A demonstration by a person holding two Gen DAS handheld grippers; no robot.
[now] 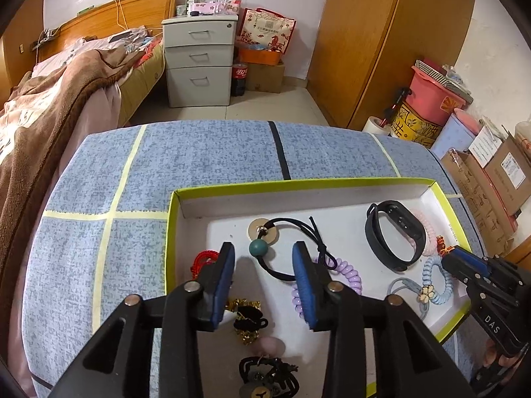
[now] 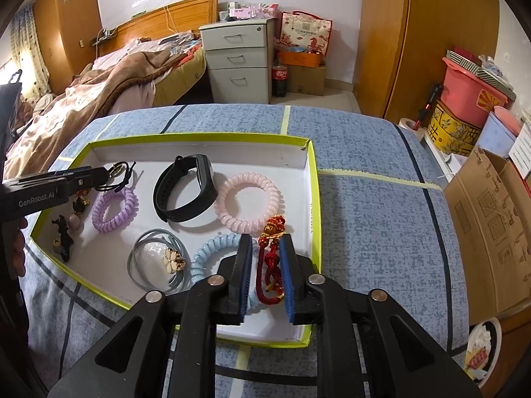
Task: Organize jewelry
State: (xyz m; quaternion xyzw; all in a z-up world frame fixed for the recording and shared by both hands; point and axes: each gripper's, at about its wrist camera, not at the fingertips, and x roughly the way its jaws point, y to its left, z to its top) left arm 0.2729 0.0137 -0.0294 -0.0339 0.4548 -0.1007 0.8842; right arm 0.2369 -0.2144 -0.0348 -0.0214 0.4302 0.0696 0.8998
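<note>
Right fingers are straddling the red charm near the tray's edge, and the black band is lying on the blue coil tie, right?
Not quite. The right wrist view shows the black band lying against the pink coil tie, not the blue one. The rest holds: the right fingers straddle the red charm near the tray's edge.

A shallow box (image 2: 313, 179) is sitting on the table (image 2: 381, 205), filling the lower left of the right wrist view. Inside it, a watch band (image 2: 186, 192) is lying at the upper middle, between two coiled hair ties (image 2: 114, 210) (image 2: 249, 202). A knotted cord charm (image 2: 270, 258) is lying at the lower right, beside a third coiled tie (image 2: 207, 258).
</note>
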